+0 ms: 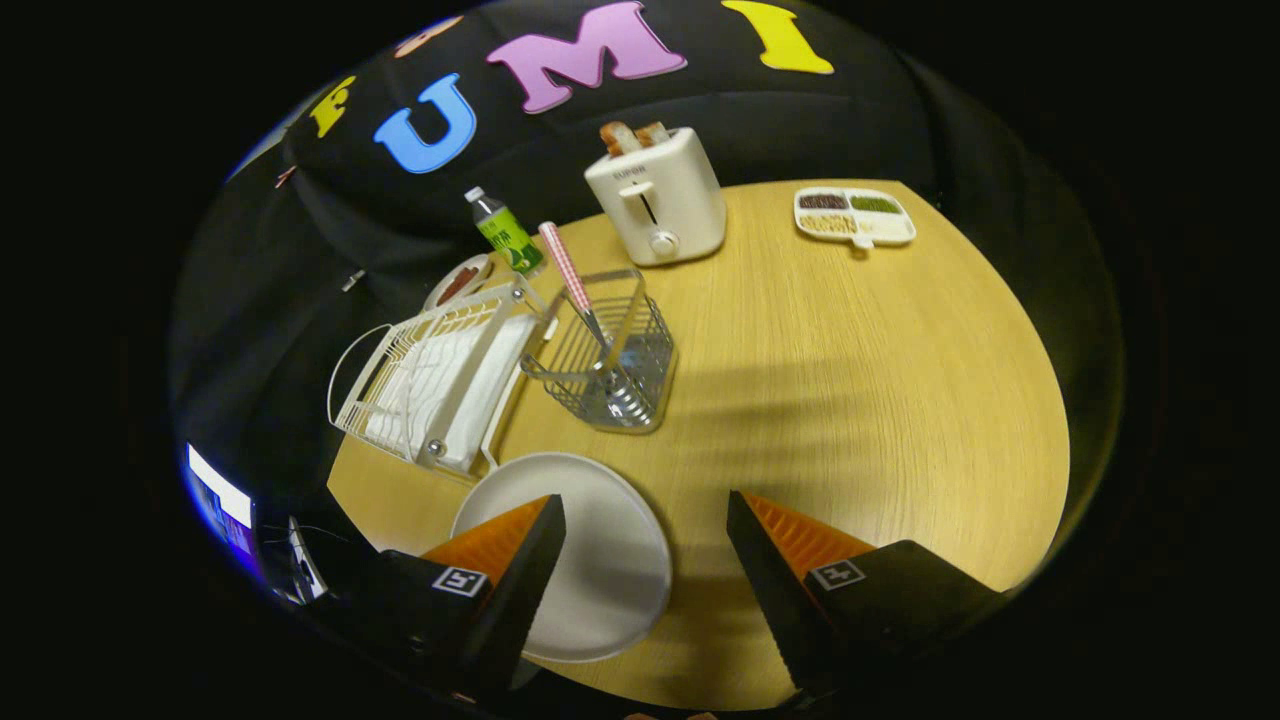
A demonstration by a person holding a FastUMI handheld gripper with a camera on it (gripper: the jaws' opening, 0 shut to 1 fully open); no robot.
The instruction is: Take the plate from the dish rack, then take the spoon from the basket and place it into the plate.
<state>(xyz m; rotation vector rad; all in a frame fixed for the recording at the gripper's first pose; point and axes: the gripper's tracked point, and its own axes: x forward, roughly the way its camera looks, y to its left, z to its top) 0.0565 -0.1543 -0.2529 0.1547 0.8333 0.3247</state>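
- Gripper [645, 520]: fingers spread wide, nothing pinched between them; ridged inner faces show on both.
- Plate [600, 540]: round, pale, matte, lying flat on the table [850, 380], out of the rack. The left finger overlaps its near-left edge; whether it touches the plate, cannot tell. Plate holds nothing.
- Dish rack [430, 385]: white wire frame with thin parallel bars and a looped handle on its far-left side, sitting over a white drip tray. It stands just beyond the plate, at the table's left edge. No dishes stand in its slots.
- Basket [610, 360]: open-topped box of fine metal mesh, shiny, just right of the rack and beyond the plate.
- Spoon [580, 300]: stands tilted inside the basket, bowl down; handle checked red and white, leaning out toward the rack's far corner.
- Toaster [658, 195]: cream, smooth, rounded box with a lever and a dial; two browned slices of bread [633, 135] stick up from its slots.
- Divided tray [855, 215]: white, rounded rectangle at the far right, compartments filled with dark, green and pale grains.
- Bottle [505, 232]: clear plastic, green label, white cap, behind the rack.
- Small dish [458, 283] beside the bottle, something reddish in it.
- Table: light wood grain, rounded edge.
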